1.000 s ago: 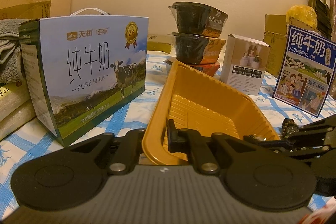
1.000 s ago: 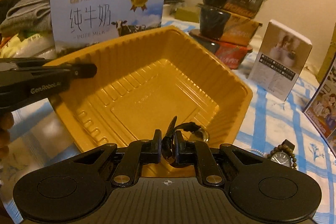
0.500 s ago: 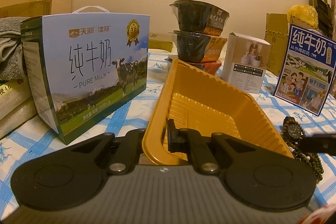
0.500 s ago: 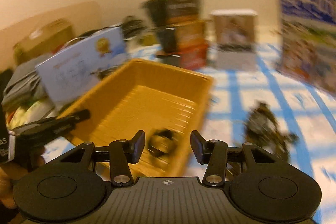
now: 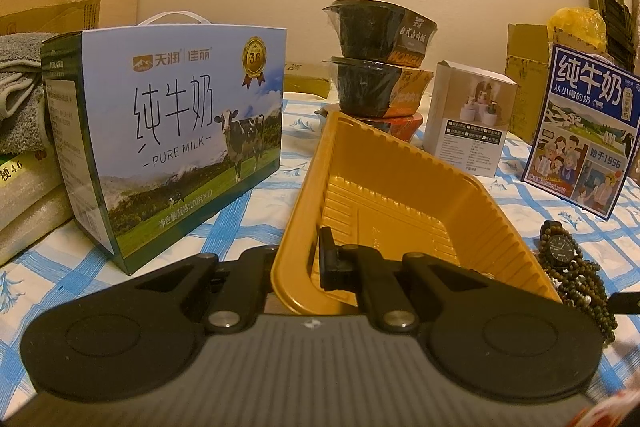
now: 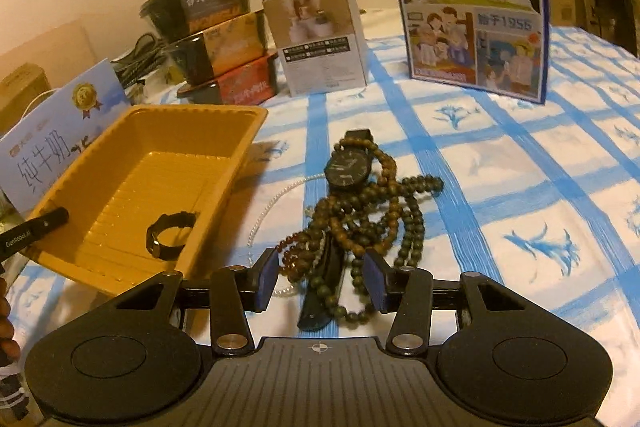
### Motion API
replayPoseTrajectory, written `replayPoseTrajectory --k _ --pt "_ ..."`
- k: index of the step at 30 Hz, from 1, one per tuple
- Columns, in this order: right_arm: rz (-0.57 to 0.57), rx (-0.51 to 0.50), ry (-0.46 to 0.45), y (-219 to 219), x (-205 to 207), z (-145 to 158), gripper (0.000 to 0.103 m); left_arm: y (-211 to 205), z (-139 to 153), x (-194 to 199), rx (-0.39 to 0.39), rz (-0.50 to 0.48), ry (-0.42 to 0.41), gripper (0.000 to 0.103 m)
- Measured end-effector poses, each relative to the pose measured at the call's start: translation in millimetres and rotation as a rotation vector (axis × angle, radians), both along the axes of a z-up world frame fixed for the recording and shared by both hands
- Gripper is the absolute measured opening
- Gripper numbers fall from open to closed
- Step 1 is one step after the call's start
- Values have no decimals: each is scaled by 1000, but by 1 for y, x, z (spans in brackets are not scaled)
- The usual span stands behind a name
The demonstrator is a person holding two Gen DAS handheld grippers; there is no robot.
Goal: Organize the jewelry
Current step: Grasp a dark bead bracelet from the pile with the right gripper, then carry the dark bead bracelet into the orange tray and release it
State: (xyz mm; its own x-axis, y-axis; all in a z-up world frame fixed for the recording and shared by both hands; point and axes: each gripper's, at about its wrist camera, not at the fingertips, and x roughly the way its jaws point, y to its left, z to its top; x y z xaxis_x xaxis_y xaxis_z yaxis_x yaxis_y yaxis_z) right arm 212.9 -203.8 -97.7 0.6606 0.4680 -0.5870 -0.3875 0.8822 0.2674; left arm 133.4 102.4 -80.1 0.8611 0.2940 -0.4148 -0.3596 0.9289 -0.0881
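On the checked cloth (image 6: pixel 500 163), only the right view shows a watch (image 6: pixel 170 235) inside the tray (image 5: pixel 400 163); left fingers (image 5: pixel 332 259) clamp its rim, right fingers (image 6: pixel 266 277) apart.

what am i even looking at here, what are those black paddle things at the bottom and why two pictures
Each picture comes from a camera mounted on a hand-held gripper, a two-fingered tool a person carries in each hand. The black shapes are the tool itself. The left hand-held gripper is shut on the wall of the yellow tray, steadying it. The right hand-held gripper is open, and its jaws have just been opening; it hovers over a tangle of bead strands and a black watch on the checked tablecloth. Another watch already lies in the tray.
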Motion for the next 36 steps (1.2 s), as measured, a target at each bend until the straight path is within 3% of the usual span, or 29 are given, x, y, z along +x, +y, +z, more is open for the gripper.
replayPoseTrajectory --k 8,12,15,21,36 --pt "0 -18 -8 16 15 -5 31 0 0 0 -3 0 -1 7" --pt "9 -19 2 21 24 -7 7 0 0 0 -4 1 -1 7" --pt "24 -8 -29 24 22 0 7 -1 1 -1 -5 2 -2 7" --pt "37 143 -89 13 11 30 7 -1 1 -2 -7 1 -4 7" --pt "78 299 -78 3 7 57 7 -1 2 -2 -13 4 -5 7"
